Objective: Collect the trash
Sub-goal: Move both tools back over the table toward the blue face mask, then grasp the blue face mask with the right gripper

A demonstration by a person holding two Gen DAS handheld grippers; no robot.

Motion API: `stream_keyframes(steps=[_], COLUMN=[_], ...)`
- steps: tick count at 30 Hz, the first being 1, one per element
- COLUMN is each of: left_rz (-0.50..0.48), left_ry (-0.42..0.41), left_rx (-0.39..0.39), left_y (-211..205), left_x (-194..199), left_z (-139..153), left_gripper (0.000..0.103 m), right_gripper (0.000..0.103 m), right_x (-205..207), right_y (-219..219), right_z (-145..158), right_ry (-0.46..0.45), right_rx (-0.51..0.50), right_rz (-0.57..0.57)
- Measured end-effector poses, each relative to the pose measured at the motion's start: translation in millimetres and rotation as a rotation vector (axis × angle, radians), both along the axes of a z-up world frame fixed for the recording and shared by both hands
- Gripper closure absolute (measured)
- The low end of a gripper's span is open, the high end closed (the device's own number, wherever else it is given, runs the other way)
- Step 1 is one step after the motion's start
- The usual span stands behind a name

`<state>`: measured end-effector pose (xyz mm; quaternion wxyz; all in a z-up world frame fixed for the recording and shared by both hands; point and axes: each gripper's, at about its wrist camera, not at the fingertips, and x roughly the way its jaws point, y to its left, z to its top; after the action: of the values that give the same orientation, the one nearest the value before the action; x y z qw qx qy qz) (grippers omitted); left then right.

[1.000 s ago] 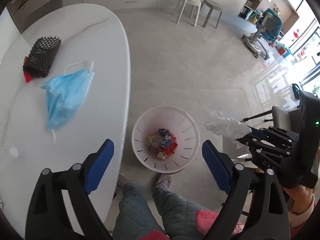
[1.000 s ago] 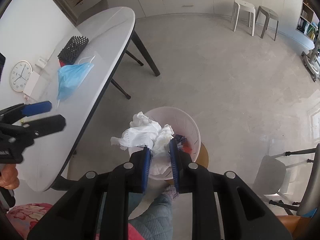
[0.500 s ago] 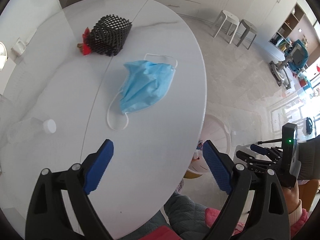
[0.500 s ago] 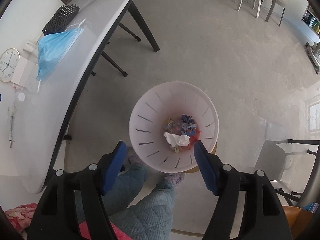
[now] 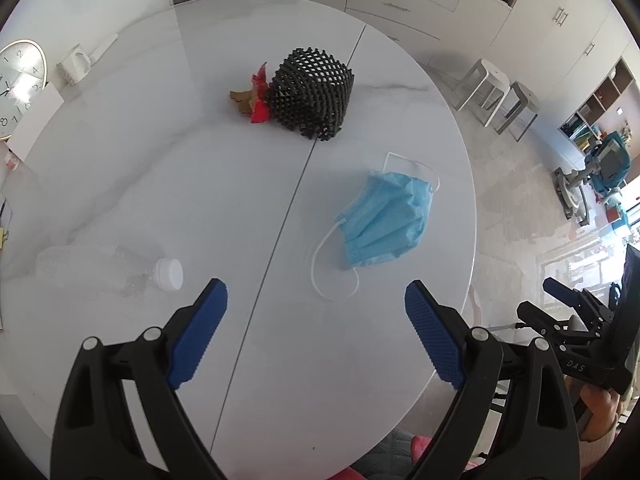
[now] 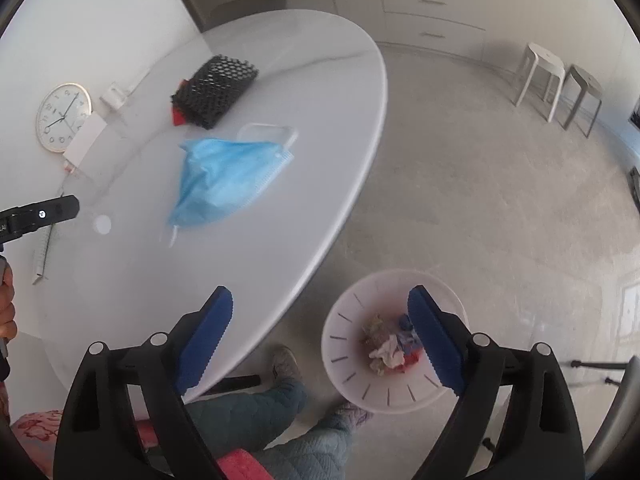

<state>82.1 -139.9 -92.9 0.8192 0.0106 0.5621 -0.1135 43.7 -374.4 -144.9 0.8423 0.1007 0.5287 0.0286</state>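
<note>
Item: blue face mask [image 5: 386,220], on white table [image 5: 160,184], just short of black mesh holder [image 5: 310,94]; uncollected. Change: white tissue [image 6: 387,354] dropped from right tongs [image 6: 320,338] into bin [image 6: 344,360]; jaws opening, empty. Left tongs [image 5: 316,334] swung over table, spread, empty; mask likely next. Floor pale; stools [image 6: 558,80] beyond holder.

The red and brown scraps [image 5: 250,100] are partly hidden behind the black mesh basket [image 5: 312,94]. The clear bottle [image 5: 100,270] is nearly lost against the white table [image 5: 160,184]; only its cap is plainly seen. The clock [image 5: 18,88] is cut off by the left edge. In the right wrist view, the bin [image 6: 360,384] is partly covered by a gripper finger [image 6: 434,340], and its contents are blurred.
</note>
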Motion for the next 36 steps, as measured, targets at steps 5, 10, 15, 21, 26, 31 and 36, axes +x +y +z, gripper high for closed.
stream_keyframes(steps=[5, 10, 15, 21, 26, 31, 36], left_rz=[0.005, 0.027, 0.094, 0.159, 0.204, 0.208, 0.147], left_ry=[-0.009, -0.009, 0.019, 0.045, 0.051, 0.059, 0.043], left_rx=[-0.001, 0.007, -0.013, -0.008, -0.025, -0.054, -0.071], left_y=[28.7, 65.2, 107.7, 146.2, 163.2, 158.6, 130.5], left_x=[13.9, 27.8, 36.9, 41.5, 43.8, 48.0, 57.4], left_z=[0.1, -4.8, -15.1, -28.6, -33.5, -34.5, -29.4], left_gripper=[0.016, 0.016, 0.016, 0.016, 0.016, 0.016, 0.016], right_gripper=[0.013, 0.013, 0.013, 0.019, 0.044, 0.083, 0.091], right_x=[45.3, 83.4, 111.8, 131.5, 131.7, 128.8, 126.2], right_y=[49.6, 87.6, 109.1, 118.1, 123.4, 120.7, 119.9], right_z=[3.1, -5.6, -21.8, -42.0, -53.0, -53.5, -43.3], right_ry=[-0.030, -0.021, 0.003, 0.061, 0.113, 0.136, 0.113], right_rx=[-0.024, -0.031, -0.071, -0.106, -0.107, -0.072, -0.026], right_rz=[0.111, 0.165, 0.188, 0.193, 0.216, 0.217, 0.206])
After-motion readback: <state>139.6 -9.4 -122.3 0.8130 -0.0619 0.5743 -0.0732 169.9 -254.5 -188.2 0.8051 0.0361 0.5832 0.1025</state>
